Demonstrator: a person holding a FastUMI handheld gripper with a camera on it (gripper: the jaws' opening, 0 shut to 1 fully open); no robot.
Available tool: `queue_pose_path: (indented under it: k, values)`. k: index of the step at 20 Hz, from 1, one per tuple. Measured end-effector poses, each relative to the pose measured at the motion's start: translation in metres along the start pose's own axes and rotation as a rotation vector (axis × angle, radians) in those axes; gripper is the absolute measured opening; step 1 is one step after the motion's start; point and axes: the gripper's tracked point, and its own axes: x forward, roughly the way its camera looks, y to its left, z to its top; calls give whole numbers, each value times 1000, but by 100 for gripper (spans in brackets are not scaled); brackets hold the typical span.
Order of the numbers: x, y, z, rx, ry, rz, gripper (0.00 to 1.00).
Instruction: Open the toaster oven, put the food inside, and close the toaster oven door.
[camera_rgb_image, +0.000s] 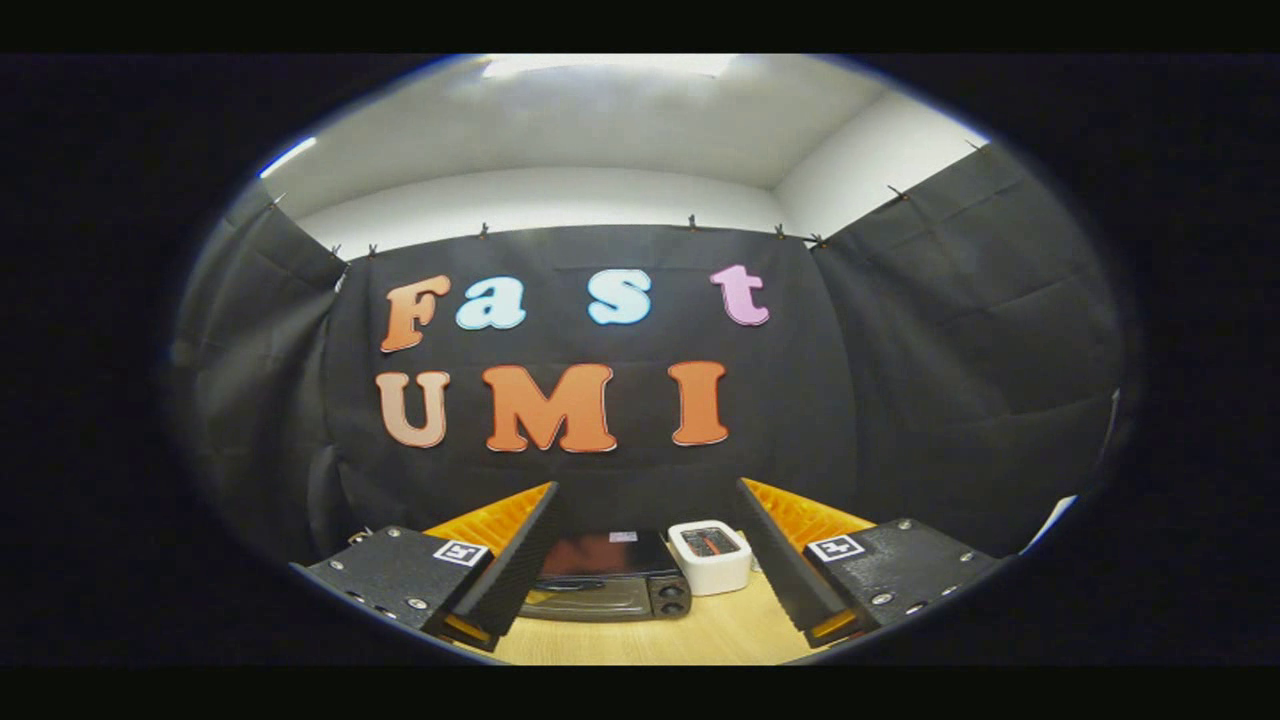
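A dark toaster oven (610, 582) stands on the wooden table (700, 640), beyond my fingers and seen in the gap between them. Its glass door is shut, with two knobs on its right side. Just right of it sits a white lidded container (710, 556) with something dark and reddish showing through the lid. My gripper (648, 525) is held well back from both and tilted upward. It is open, and its fingers (515, 560) are spread wide with nothing between them.
Black cloth walls close the booth behind the oven and on both sides. Bare wooden tabletop lies between my fingers and the oven. A white ceiling and upper wall show above the cloth.
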Motion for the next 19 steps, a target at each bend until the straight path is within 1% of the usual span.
queue_pose_path:
  k: [3, 7, 8, 13, 16, 19]
  values:
    - [-9, -1, 0, -9, -5, -17, 100]
    - [-2, -13, 4, -11, -35, -77, 100]
    - [0, -10, 7, -7, -47, -78, 100]
    - [19, 2, 7, 21, -58, -47, 100]
    - [31, 2, 8, -21, -41, -14, 100]
    - [42, -11, 16, -38, -39, -6, 100]
